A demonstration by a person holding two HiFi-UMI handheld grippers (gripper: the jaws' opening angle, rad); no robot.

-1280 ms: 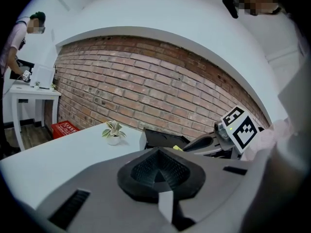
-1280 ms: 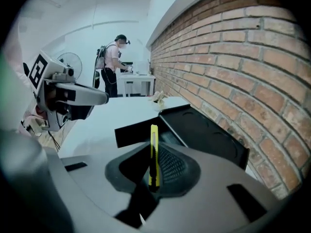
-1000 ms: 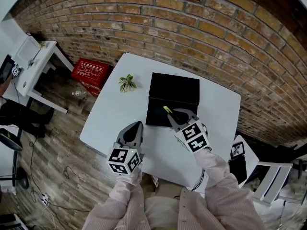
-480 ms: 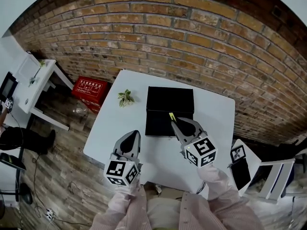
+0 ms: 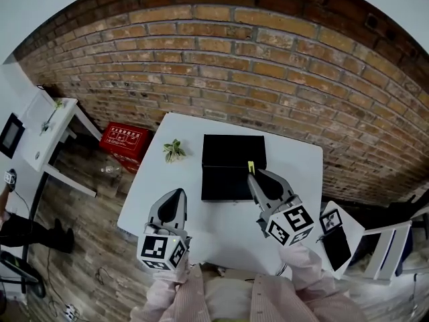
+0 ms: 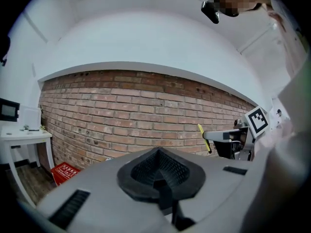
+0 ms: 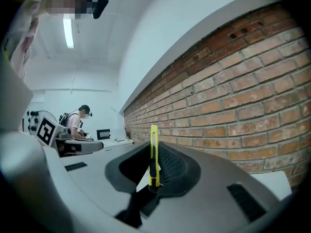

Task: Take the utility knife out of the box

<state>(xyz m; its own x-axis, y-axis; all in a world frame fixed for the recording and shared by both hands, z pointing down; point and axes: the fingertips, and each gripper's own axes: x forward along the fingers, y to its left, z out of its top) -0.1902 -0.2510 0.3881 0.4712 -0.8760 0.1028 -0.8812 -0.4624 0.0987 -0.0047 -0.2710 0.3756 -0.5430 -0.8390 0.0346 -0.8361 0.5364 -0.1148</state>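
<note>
The yellow utility knife (image 5: 251,168) stands upright between the jaws of my right gripper (image 5: 258,177), which is shut on it above the near right edge of the black box (image 5: 233,154). The box lies open on the white table (image 5: 164,180). In the right gripper view the knife (image 7: 154,154) rises from the pads against the brick wall. My left gripper (image 5: 175,198) hangs over the table's near left part, jaws shut together and holding nothing. In the left gripper view the left gripper (image 6: 156,155) points level, and the knife (image 6: 200,137) and right gripper (image 6: 228,139) show at the right.
A small green plant (image 5: 175,149) lies on the table left of the box. A red crate (image 5: 125,139) sits on the floor by the brick wall (image 5: 268,66). A white desk (image 5: 43,123) stands at the left, a marked device (image 5: 333,230) at the right. A person (image 7: 77,120) sits far off.
Both grippers have risen. The right one has carried the knife up and away from the box interior, and its wrist has rolled. The left one stays empty.
</note>
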